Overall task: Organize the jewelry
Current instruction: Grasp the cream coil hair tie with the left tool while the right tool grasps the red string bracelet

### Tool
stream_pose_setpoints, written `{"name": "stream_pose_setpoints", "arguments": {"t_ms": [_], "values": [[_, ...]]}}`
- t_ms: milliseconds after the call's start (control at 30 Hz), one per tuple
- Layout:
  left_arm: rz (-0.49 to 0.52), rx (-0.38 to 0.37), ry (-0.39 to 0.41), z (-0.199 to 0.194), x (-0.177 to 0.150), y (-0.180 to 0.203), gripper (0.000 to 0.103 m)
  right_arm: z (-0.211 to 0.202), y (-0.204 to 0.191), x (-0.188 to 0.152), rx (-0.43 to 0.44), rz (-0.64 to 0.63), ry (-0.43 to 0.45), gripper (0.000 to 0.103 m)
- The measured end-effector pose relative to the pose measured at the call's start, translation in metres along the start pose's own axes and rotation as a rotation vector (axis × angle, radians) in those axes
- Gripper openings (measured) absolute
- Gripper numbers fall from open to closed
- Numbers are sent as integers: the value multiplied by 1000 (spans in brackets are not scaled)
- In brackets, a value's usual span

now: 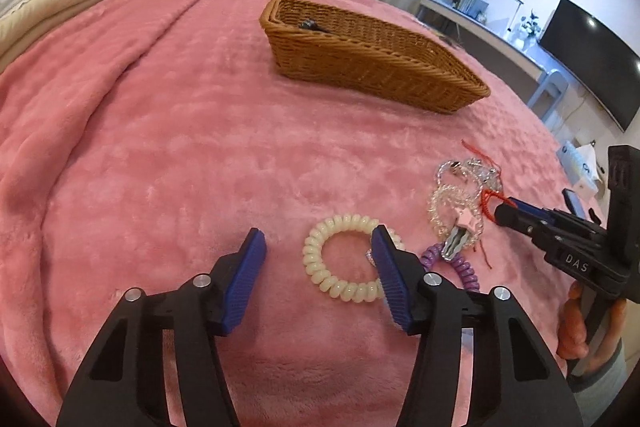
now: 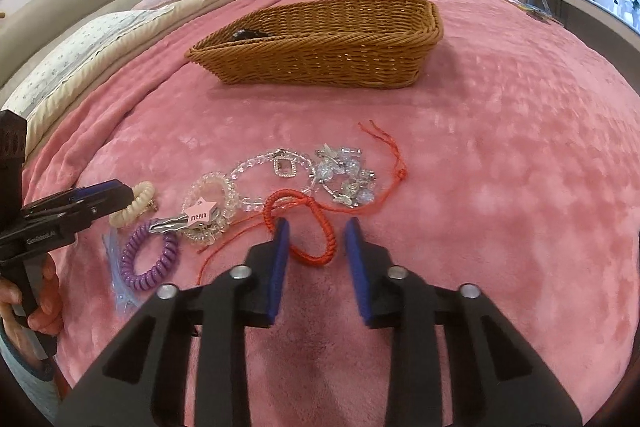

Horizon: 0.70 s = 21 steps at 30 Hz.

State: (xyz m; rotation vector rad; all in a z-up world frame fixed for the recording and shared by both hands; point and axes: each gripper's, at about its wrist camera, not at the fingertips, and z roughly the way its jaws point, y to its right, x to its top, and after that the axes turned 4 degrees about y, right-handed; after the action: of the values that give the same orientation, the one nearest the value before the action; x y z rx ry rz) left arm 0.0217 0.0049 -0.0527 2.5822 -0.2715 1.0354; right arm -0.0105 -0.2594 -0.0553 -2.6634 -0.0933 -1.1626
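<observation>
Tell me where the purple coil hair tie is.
In the right wrist view the purple coil hair tie lies at lower left on the pink blanket, just below the cream coil tie, beside a clear clip.

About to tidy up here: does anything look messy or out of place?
Yes. The jewelry lies in a loose, overlapping heap on the pink blanket; the red cord bracelet trails strands across it, while the basket sits nearly empty.

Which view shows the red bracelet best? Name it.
The right wrist view: the red bracelet lies whole on the blanket, its loop between the right gripper's fingers. The left wrist view shows only red cord bits beside that gripper.
</observation>
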Motion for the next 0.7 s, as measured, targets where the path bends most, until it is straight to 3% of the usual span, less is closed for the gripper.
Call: {"name": "stream_pose_setpoints", "arguments": {"t_ms": [33, 67, 133, 333, 533, 700], "values": [[8, 9, -2, 1, 0, 1, 47, 0, -2, 0, 6, -10, 1, 13], [19, 16, -10, 2, 0, 3, 30, 0, -3, -1, 7, -18, 3, 8], [35, 30, -33, 7, -2, 6, 17, -1, -8, -1, -2, -35, 7, 6], [59, 30, -17, 3, -3, 11, 11, -9, -12, -4, 10, -52, 48, 3], [68, 15, 64, -13, -2, 15, 10, -24, -9, -5, 40, -35, 115, 3], [27, -3, 98, -19, 2, 8, 10, -34, -9, -2, 44, -28, 139, 3]]}}
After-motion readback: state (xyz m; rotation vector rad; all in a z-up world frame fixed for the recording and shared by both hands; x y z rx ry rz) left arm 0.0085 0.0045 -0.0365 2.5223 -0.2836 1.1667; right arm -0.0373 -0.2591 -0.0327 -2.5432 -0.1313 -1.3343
